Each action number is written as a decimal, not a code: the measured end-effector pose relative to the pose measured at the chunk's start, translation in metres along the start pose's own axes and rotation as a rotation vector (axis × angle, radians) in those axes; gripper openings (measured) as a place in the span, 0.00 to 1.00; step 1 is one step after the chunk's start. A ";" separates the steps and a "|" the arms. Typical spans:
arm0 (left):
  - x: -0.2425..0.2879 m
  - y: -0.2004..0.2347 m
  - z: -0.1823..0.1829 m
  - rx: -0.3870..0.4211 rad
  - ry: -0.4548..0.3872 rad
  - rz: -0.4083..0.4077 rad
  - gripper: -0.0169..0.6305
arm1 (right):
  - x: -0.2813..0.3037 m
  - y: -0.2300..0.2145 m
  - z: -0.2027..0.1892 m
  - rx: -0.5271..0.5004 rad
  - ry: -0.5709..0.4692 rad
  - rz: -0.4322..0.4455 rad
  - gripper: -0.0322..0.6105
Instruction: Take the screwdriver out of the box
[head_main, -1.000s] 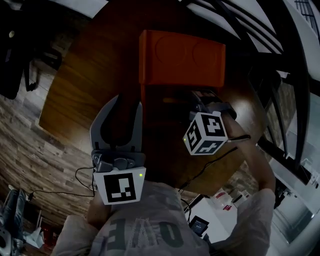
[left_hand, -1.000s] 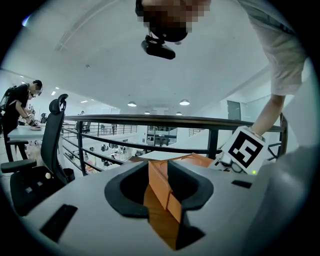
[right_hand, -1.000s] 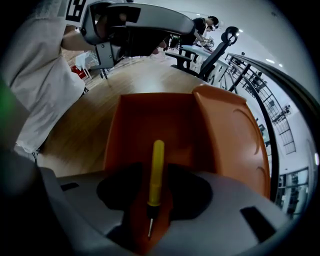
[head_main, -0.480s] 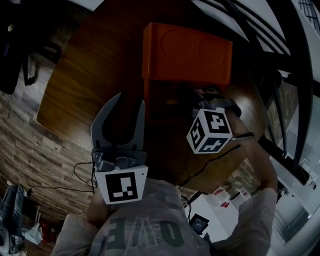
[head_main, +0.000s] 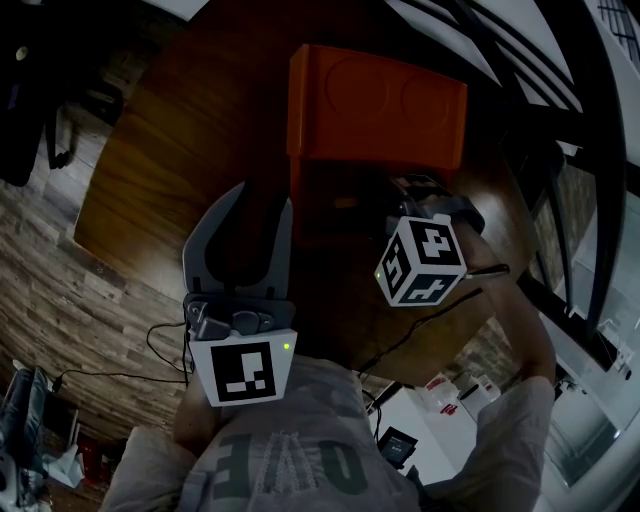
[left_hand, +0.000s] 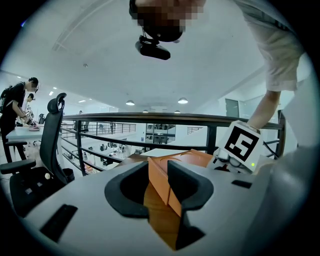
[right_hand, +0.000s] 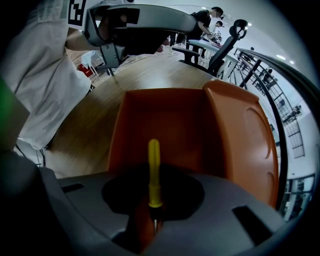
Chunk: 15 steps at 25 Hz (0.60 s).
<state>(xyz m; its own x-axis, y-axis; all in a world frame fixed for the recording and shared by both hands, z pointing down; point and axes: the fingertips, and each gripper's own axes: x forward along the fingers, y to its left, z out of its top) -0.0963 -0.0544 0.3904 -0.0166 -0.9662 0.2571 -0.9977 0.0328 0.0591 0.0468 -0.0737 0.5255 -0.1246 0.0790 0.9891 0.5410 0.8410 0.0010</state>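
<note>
Our right gripper (right_hand: 155, 225) points down into the open orange box (right_hand: 165, 112), and its jaws, which have just been closing, are now pressed together on the screwdriver (right_hand: 154, 170). They pinch it at the thin metal shank, right where it meets the yellow handle. The handle sticks out ahead of the jaws over the box floor (we cannot tell whether it rests on that floor or hangs clear). To the right of this gripper, the box's lid (right_hand: 242, 135) stands thrown back. Our left gripper (head_main: 260, 200) hangs just beside the box's left wall, low over the wooden table (head_main: 180, 140), with its jaws spread and nothing between the pads. In the left gripper view, a corner of the box shows through the gap, beyond the fingertips. Whether that gripper touches the box, we cannot tell.
</note>
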 end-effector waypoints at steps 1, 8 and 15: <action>0.001 -0.001 0.001 0.003 -0.002 -0.003 0.20 | 0.000 0.000 0.000 0.000 -0.001 -0.002 0.17; 0.003 -0.003 0.014 0.019 -0.016 -0.019 0.20 | -0.016 -0.007 0.008 0.016 -0.037 -0.047 0.17; 0.005 -0.023 0.044 0.063 -0.048 -0.080 0.20 | -0.071 -0.026 0.016 0.089 -0.120 -0.186 0.17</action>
<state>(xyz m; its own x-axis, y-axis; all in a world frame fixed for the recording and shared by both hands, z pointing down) -0.0767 -0.0710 0.3482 0.0614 -0.9764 0.2071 -0.9981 -0.0594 0.0160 0.0283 -0.0923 0.4533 -0.3159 -0.0231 0.9485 0.4251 0.8903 0.1632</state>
